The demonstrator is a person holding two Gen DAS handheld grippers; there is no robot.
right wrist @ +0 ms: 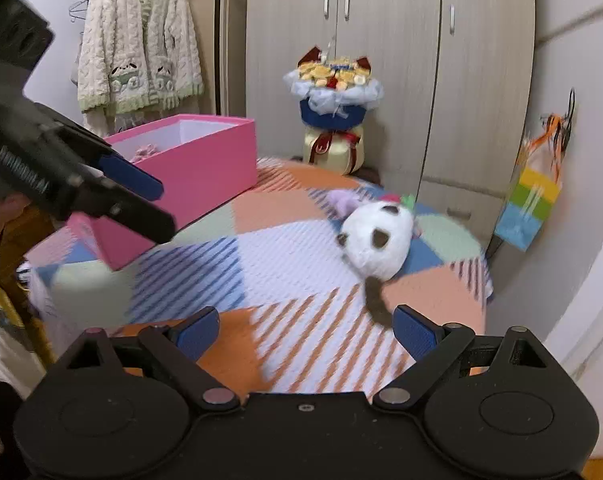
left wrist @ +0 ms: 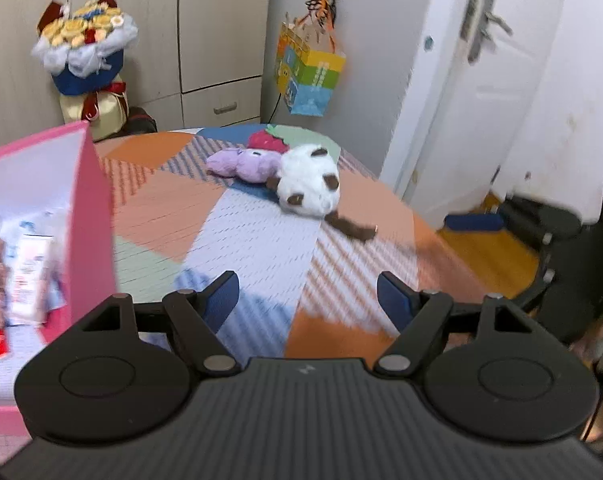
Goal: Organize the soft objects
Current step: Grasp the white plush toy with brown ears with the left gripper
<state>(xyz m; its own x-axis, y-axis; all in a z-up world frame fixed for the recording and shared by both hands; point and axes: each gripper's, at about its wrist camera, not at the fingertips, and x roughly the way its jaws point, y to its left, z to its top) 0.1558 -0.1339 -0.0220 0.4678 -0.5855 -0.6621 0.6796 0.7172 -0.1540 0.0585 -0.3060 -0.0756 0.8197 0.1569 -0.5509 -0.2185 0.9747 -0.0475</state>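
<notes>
Held both grippers, left gripper [left wrist: 307, 298] and right gripper [right wrist: 305, 330], wide apart; saw three fluffy toys: round white plush [left wrist: 309, 184], purple plush [left wrist: 243, 164], red plush [left wrist: 267, 141].

Right gripper [right wrist: 305, 330] hovers over the patchwork table [right wrist: 277, 256], jaws spread wide, nothing between them. The panda plush [right wrist: 375, 240] lies ahead — its brown tail just beside the right blue pad. Behind the panda, a purple plush [right wrist: 343, 201]. Far left of it, the pink box [right wrist: 189, 168] — the left gripper [right wrist: 141, 196] hangs before it.
</notes>
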